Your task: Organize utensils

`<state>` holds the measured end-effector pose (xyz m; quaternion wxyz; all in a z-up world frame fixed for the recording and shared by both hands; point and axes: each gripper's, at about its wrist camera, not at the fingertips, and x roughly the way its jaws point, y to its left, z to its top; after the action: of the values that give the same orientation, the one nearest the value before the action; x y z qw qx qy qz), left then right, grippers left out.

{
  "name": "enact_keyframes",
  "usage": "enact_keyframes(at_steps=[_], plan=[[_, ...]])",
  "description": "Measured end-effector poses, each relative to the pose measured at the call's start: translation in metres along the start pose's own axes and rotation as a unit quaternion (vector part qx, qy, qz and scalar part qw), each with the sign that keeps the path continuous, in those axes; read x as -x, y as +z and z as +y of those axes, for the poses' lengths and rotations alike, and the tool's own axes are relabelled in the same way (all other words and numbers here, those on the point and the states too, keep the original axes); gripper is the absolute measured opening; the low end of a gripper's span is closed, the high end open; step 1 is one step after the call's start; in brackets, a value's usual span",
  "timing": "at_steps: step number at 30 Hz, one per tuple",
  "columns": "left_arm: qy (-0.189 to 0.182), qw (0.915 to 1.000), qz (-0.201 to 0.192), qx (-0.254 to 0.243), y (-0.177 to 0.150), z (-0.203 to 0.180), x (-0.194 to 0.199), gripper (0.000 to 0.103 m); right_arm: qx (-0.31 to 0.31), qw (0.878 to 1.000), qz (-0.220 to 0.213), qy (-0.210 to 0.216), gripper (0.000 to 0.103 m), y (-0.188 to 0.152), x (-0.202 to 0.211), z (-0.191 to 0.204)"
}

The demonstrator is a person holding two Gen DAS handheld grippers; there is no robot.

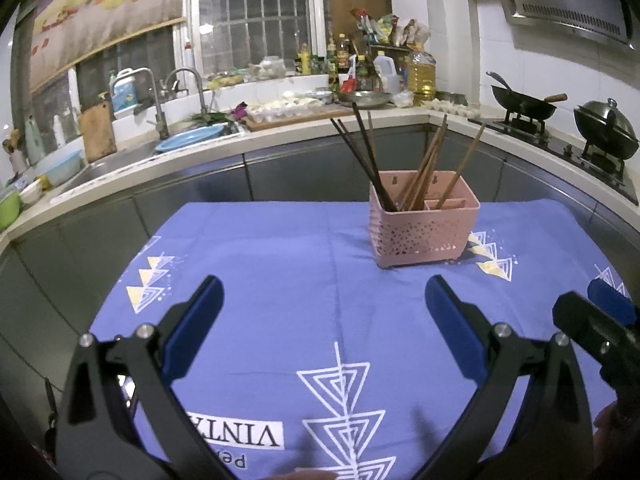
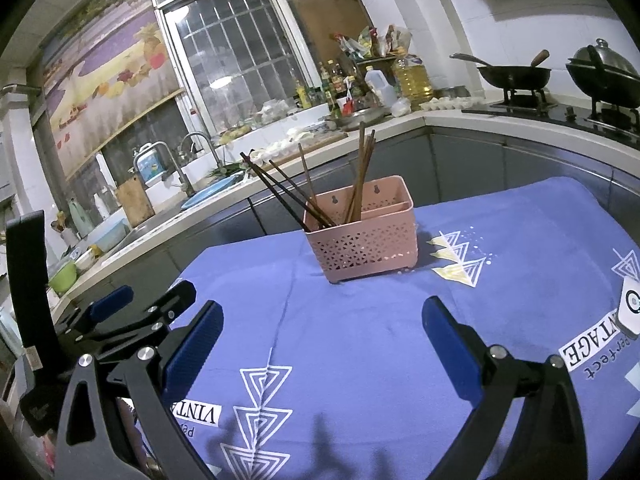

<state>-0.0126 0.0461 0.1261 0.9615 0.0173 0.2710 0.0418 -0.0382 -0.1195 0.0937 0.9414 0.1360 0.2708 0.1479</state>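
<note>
While both my claws hover low over the blue tablecloth (image 1: pixel 260 248), my left gripper (image 1: pixel 324 300) and right gripper (image 2: pixel 322 316) are spread wide with nothing in them. The pink caddy (image 1: pixel 424 228) sits at the far side of the cloth, and all the chopsticks (image 1: pixel 420 168) stand leaning inside it, dark ones left, wooden ones right.

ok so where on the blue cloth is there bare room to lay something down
The blue tablecloth is bare everywhere between the open left gripper, the open right gripper and the pink utensil basket. It is also bare to the basket's left. Only the basket itself is crowded, with chopsticks leaning out.
</note>
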Motion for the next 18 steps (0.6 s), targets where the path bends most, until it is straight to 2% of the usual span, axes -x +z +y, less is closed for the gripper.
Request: enact_keyframes(at_steps=[18], plan=[[0.003,0.9995,-0.003,-0.031,0.007,-0.026,0.001,0.097,-0.018,1.000,-0.014,-0.002,0.098,0.005,0.009,-0.019]])
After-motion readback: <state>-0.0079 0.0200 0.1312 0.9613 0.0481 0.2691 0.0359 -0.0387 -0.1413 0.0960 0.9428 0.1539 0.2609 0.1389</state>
